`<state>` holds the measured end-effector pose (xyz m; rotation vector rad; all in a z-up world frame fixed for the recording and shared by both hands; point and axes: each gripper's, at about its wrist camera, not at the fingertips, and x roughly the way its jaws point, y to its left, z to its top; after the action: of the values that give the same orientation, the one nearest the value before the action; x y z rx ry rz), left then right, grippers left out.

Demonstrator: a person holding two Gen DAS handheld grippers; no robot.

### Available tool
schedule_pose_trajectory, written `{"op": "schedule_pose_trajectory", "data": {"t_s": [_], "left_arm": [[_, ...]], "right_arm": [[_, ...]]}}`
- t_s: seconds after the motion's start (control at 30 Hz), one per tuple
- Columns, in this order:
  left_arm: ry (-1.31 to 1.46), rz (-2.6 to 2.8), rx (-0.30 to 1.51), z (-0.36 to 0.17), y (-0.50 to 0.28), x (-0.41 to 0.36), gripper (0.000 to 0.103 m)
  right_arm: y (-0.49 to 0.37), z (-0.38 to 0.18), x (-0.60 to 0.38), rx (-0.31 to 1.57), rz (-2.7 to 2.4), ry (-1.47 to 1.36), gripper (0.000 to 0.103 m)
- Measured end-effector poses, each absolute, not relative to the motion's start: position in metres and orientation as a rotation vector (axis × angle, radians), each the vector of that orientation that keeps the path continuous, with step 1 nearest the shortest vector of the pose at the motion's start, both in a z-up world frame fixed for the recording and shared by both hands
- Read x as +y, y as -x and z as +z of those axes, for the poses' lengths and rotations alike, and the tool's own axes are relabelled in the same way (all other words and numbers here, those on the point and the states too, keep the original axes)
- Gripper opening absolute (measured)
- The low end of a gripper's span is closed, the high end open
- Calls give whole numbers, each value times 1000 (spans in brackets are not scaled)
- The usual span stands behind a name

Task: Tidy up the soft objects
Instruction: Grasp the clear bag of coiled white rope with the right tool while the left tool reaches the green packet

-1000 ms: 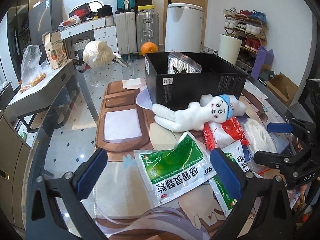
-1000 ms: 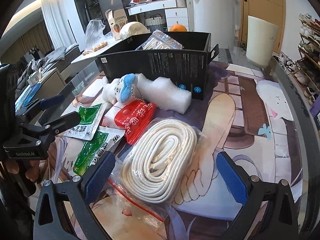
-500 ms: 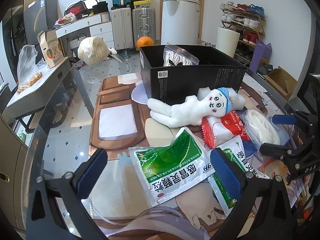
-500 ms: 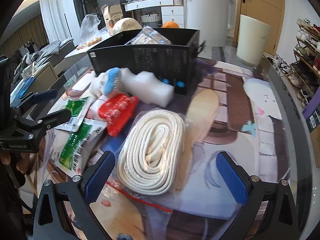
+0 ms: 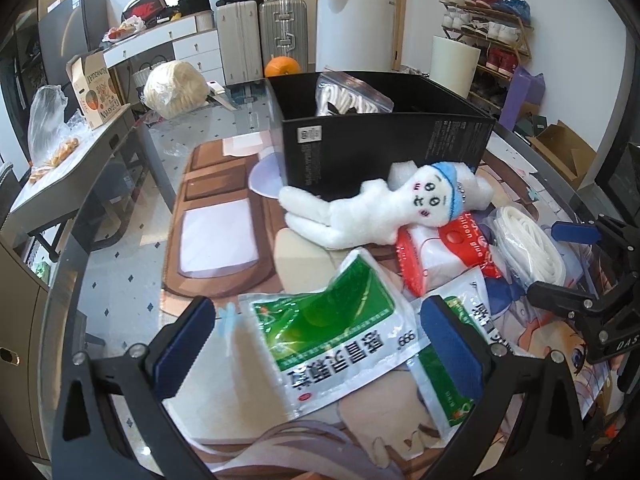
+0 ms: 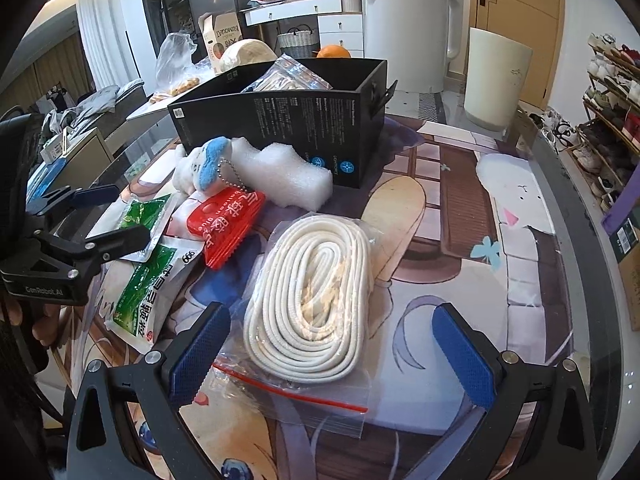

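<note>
A white plush toy (image 5: 380,208) with a blue cap lies against the front of a black box (image 5: 384,152), beside a white foam block (image 6: 284,172). A bagged item (image 5: 348,96) stands inside the box. My left gripper (image 5: 318,340) is open, low over a green sachet (image 5: 332,332); a second green sachet (image 5: 452,364) and a red packet (image 5: 452,256) lie to its right. My right gripper (image 6: 332,348) is open, its fingers either side of the near end of a white rope coil (image 6: 316,296) in a clear zip bag.
Everything sits on a round glass table (image 6: 576,216) covered by a cartoon-print mat. Behind it are a white bin (image 5: 352,24), suitcases (image 5: 260,36), a shoe rack (image 5: 492,40) and a side desk (image 5: 68,160). A hand (image 6: 36,320) holds the left gripper.
Both grippers have moved forward and lower toward the pile. The rope bag now lies between the right fingers, the green sachet between the left. Both stay open.
</note>
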<state>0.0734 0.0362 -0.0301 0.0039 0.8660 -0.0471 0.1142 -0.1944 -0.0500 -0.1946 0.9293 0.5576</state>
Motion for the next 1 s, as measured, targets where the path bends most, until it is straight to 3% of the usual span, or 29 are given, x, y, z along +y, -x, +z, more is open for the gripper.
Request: {"op": "schedule_pose_trajectory", "data": {"t_s": [1.0], "left_arm": [[-34, 38, 934, -37, -77, 55, 103]], "right_arm": [[-118, -52, -186, 933, 558, 237, 103]]}}
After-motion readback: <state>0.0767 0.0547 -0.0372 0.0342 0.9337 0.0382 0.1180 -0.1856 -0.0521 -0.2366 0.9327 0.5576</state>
